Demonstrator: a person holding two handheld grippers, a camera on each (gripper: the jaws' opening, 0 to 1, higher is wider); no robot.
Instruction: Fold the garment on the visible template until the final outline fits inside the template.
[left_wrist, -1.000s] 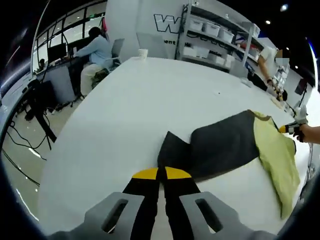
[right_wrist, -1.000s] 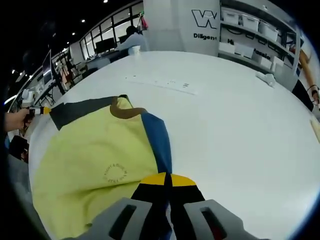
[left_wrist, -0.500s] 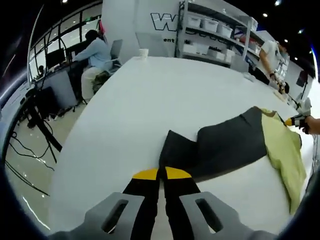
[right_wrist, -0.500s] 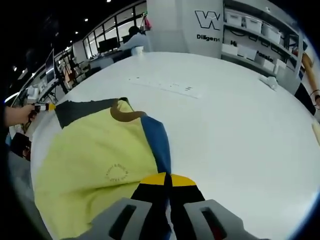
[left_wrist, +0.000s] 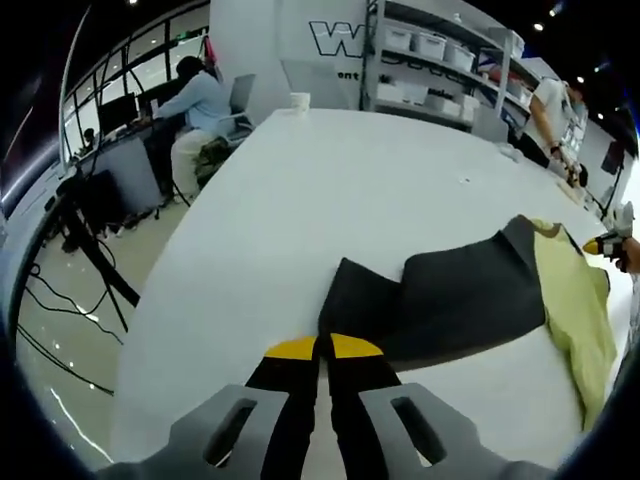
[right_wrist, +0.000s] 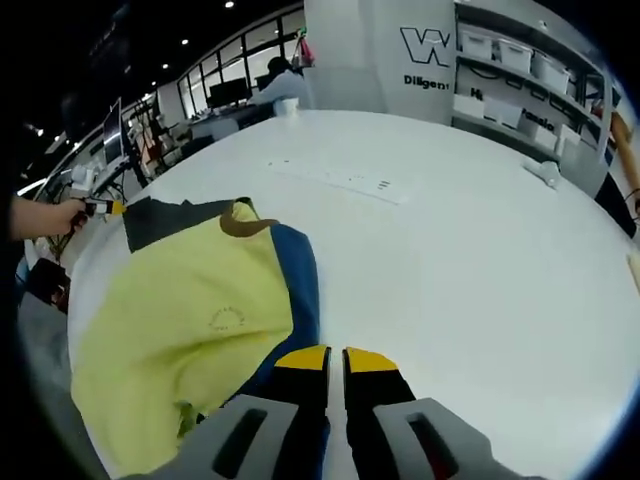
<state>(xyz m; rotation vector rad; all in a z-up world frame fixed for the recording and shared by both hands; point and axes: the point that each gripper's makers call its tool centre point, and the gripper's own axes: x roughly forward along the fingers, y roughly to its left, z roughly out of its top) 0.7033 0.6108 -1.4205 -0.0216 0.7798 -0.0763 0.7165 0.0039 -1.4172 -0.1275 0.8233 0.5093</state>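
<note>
Left gripper view: jaws clamped on garment (left_wrist: 450, 300) sleeve – right jaws slightly apart; cup (left_wrist: 299, 100) far back.

A long white table (left_wrist: 330, 190) runs toward storage shelves (left_wrist: 440, 70) (white bins on them) at upper right; windows (left_wrist: 140, 70) and desks at upper left.

The garment (right_wrist: 190, 310) is pale yellow-green in the body, with a brown collar, one blue sleeve, one dark grey sleeve (left_wrist: 450, 300) and a small ring-shaped print (too small to read). The table (right_wrist: 470, 270) is plain white. The jaw tips are yellow over black.
</note>
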